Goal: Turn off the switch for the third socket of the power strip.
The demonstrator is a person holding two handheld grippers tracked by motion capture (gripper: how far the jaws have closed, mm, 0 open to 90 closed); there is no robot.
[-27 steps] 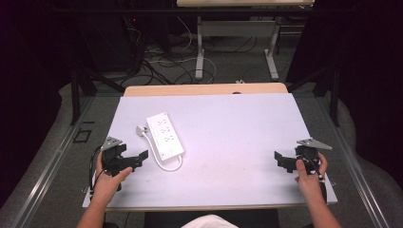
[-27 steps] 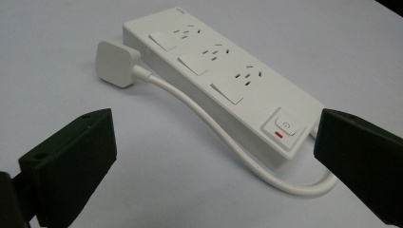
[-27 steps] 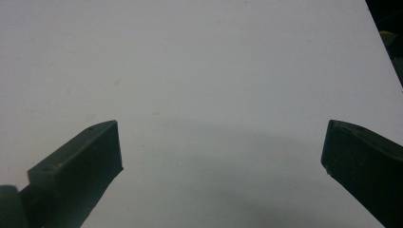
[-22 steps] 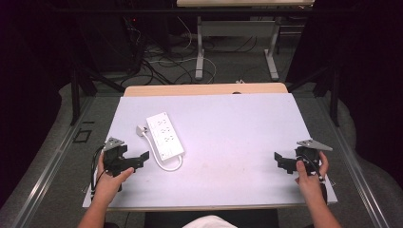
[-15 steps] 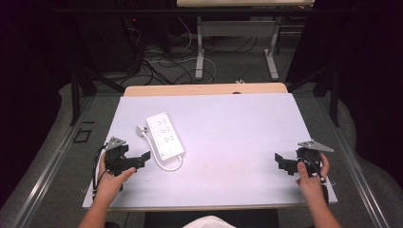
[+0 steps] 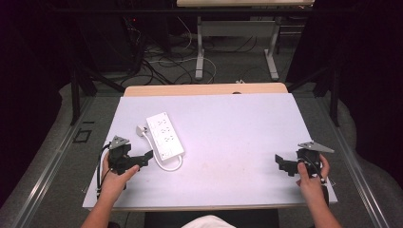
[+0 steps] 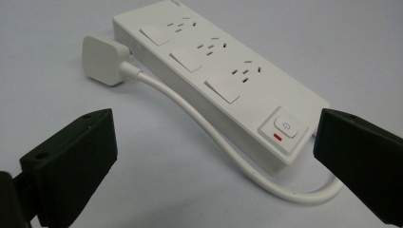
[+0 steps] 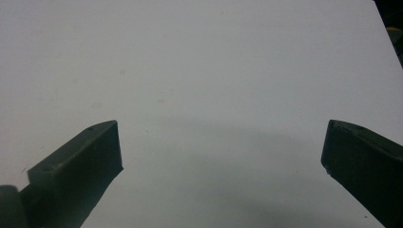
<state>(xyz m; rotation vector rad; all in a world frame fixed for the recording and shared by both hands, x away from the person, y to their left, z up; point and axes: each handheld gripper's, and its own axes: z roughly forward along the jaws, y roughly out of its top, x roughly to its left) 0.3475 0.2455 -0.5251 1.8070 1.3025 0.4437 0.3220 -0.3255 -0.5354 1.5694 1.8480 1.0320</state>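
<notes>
Power strip [image 6: 165,135] sits left of centre in the high view, on the white table [image 6: 237,128], lying at a slant with its plug [image 6: 141,129] tucked by its upper left side and the cord [image 6: 170,166] looping round below its near end. Nothing's been grabbed yet as far as I can see, so I'd say we're at the very start: approach only, all the handling is left to do

My left gripper [image 6: 142,159] is at lower left of the high view, just short of the strip's near end, jaws wide open & empty. In the left gripper view the strip runs from top centre down to the right, switch [image 7: 284,127] w/ a red mark at the near end, cord passing between the two jaws farther out

Right gripper [image 6: 281,164] is at lower right, well apart from the strip, jaws spread wide too, holding nothing; its view looks onto bare table w/ a soft shadow

Hard to tell: whether the plug sits loose or touches the strip body, and the strip's far end is cut off at the top of the left gripper view. Socket details too small from above
</notes>
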